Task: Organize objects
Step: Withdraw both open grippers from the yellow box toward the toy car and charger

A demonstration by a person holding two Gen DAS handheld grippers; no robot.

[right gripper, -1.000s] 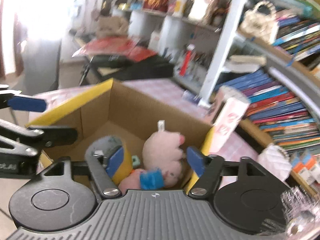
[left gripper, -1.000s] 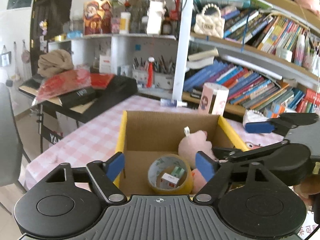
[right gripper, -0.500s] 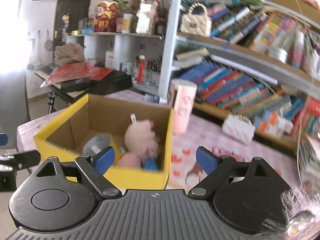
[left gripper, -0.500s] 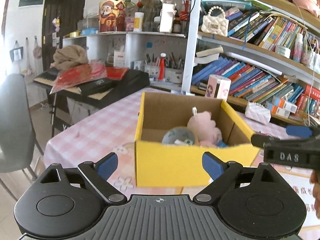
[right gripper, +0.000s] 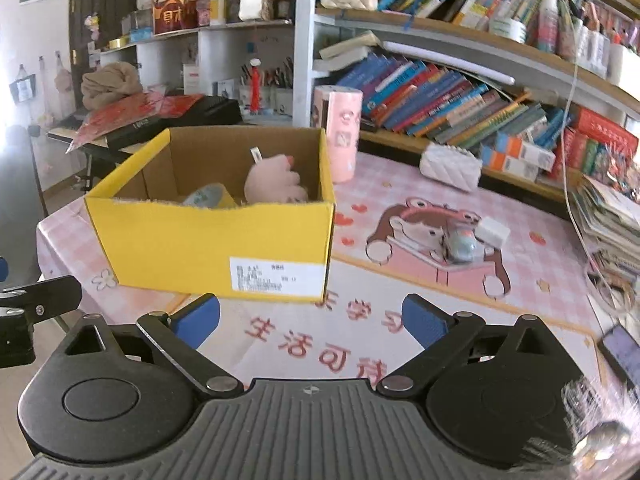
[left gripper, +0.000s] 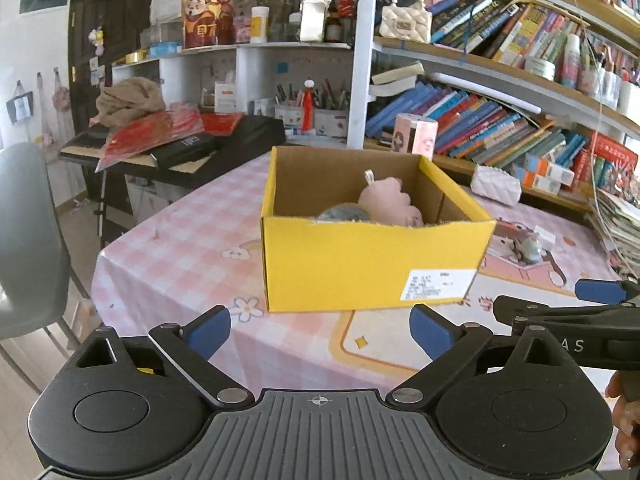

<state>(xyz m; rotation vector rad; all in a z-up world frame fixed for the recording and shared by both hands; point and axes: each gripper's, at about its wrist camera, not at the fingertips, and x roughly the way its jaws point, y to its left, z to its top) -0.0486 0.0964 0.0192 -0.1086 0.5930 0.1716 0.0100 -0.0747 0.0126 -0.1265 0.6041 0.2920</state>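
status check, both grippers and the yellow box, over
Left gripper open, empty; right gripper open, empty. Yellow box on table, pink plush and tape roll inside. Small toy loose on tablecloth, nothing blocking it.

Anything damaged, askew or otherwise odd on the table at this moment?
The yellow cardboard box has a ragged, torn near top edge. Inside, the roll of tape lies tilted against the pink plush toy. Both the left gripper and right gripper are open and empty.
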